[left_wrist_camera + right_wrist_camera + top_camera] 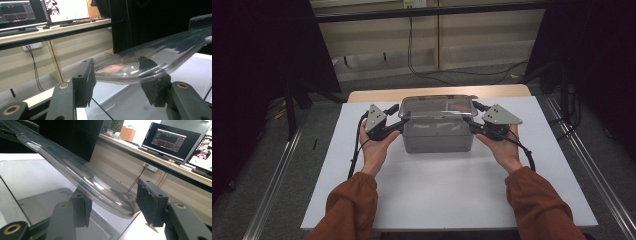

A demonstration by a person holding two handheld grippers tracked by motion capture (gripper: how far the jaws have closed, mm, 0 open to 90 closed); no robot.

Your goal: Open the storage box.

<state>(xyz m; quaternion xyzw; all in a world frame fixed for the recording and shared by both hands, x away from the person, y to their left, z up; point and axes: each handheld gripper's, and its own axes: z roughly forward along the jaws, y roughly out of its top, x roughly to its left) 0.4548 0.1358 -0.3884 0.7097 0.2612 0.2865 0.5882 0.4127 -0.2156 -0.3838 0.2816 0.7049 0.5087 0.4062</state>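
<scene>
left tongs: the left gripper (117, 82) is standing at the left end of the box, its jaws spread on either side of the lid's rounded edge; i cannot tell whether the pads (87, 82) are pressing on it.
right tongs: the right gripper (112, 207) is mirroring it at the right end, its jaws parted around the lid's rim, with a gap showing at the far pad (150, 202).
lid: the clear, curved plastic lid (438, 106) is sitting on top of the box, between both grippers.
box: the translucent grey rectangular plastic box (438, 134) is resting mid-table on the white tabletop (447, 190).
step: the person is seemingly taking hold of the lid at both ends.
next move: it is calling for even closing on both rims, then a level lift, since the smooth lid is likely to slip.
background: computer monitors (170, 140) are glowing on a wooden desk behind.
</scene>
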